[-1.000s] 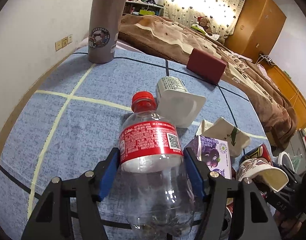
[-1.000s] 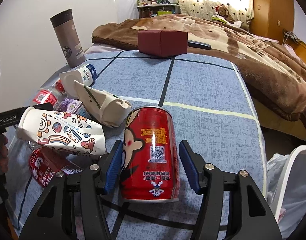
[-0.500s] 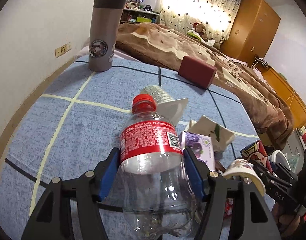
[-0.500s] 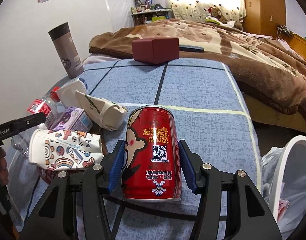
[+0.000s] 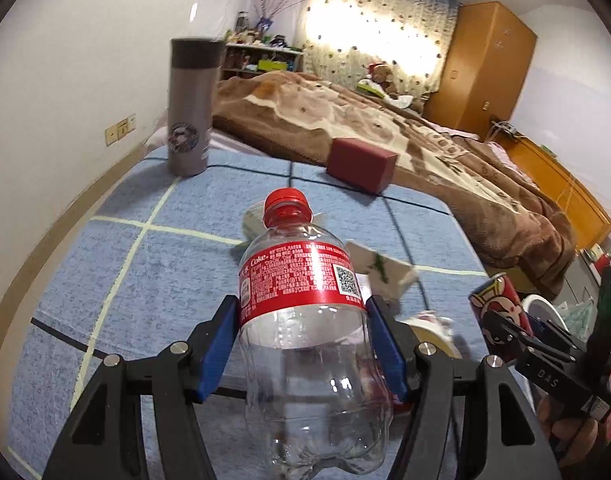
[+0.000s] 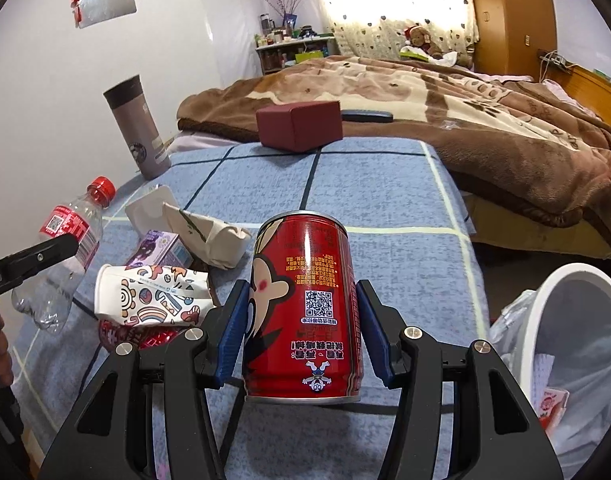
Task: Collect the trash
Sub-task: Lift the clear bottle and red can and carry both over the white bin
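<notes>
1. Both claws were loaded: the left gripper (image 5: 303, 344) was clamped on the empty plastic bottle (image 5: 305, 320) just under its red label, and the right gripper (image 6: 301, 334) was clamped on the red can (image 6: 303, 304) about halfway up its side.
2. Judged from that, the step in hand was the carry to the white bin (image 6: 573, 320), which stood off the near right edge of the blue checked cover (image 6: 385, 200), its liner bag open.
3. To do it well, each load would want to travel high enough to clear the litter near the left and the bin's rim, and the blue pads (image 6: 233, 336) should keep their squeeze until the item hung over the opening; the thin bottle could flex and slip if pressed harder.
4. One load at a time over the bin would likely avoid the two tools knocking together.
5. The bottle looked clear and uncrushed, red cap on, cap end pointing away from the hand.
6. The can looked undented, with a cartoon figure and a printed code; its print read upside down, so it was probably held inverted, though the blur left that uncertain.
7. A crushed patterned paper cup (image 6: 153, 296), a purple carton (image 6: 159, 246) and a flattened white carton (image 6: 209, 236) lay on the cover near the left, not yet collected.
</notes>
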The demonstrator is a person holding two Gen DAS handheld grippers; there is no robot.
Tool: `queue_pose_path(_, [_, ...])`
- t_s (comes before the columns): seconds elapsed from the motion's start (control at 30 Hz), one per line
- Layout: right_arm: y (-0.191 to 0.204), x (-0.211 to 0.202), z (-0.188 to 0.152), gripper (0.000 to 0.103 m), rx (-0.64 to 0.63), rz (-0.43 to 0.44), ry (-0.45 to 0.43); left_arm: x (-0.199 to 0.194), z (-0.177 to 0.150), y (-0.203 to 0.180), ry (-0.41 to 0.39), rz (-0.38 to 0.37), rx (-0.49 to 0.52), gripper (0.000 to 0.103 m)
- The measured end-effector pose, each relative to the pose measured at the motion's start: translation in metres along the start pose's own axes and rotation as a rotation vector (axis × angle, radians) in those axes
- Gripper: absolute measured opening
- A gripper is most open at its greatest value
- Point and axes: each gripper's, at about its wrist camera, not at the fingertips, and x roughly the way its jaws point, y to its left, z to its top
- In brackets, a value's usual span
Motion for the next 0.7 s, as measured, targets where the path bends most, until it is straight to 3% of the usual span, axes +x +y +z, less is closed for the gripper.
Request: queue_pose_path(0.7, [-0.064, -0.068, -0.010, 0.054, 0.093, -0.110, -0.123, -0.022, -0.012, -0.120, -0.041, -0.174, 0.184, 0.066])
